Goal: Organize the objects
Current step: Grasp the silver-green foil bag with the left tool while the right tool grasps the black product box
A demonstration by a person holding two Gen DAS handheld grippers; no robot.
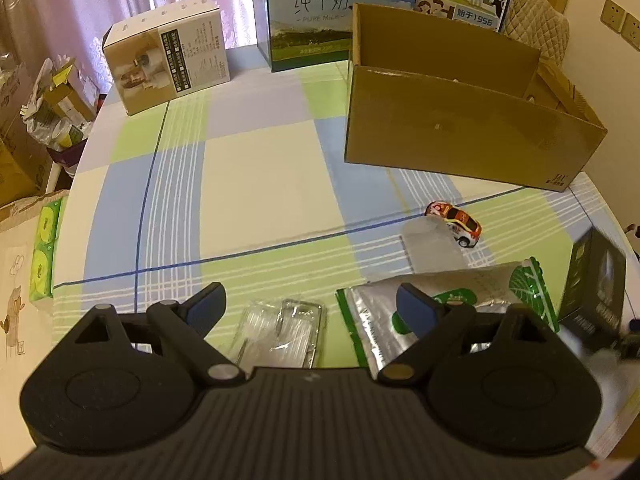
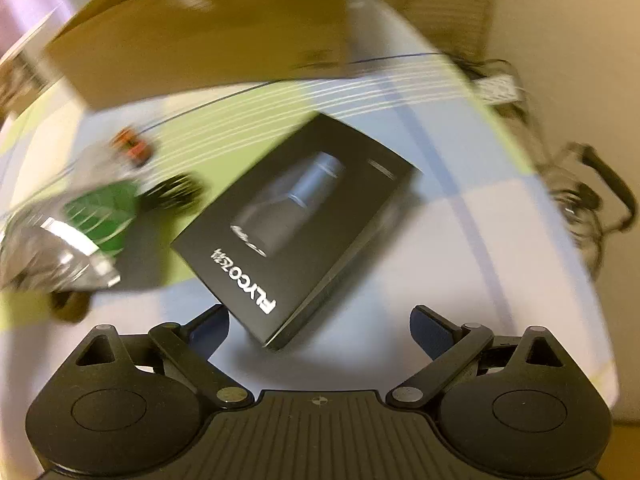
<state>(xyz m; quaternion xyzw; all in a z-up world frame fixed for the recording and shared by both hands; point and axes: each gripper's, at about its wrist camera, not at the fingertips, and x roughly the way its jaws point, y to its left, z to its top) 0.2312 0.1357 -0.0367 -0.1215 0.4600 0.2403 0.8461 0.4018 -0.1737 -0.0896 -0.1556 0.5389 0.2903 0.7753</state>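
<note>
- The left gripper (image 1: 310, 304) hovers over the near edge of the worktop (image 1: 256, 184), its fingers (image 1: 208, 300) spread wide with nothing between them.
- Just under it lies a clear plastic pack (image 1: 280, 332); beside that, to the right, a silver-and-green pouch (image 1: 440, 300).
- A toy car (image 1: 454, 222) sits farther out, touching a clear wrapper (image 1: 434, 250), near the front of an open carton (image 1: 460, 128).
- A white box (image 1: 168, 54) and two milk boxes (image 1: 316, 12) stand at the far side.
- The right gripper (image 2: 320, 328) has its fingers (image 2: 434, 330) wide apart and empty, pointing down at a black box (image 2: 296, 224) that lies flat on the worktop (image 2: 420, 260); the box's near corner reaches between the fingertips without touching either.
- This view is blurred: the pouch (image 2: 80, 232) and the car (image 2: 134, 146) show on the left, the carton (image 2: 200, 40) behind.
</note>
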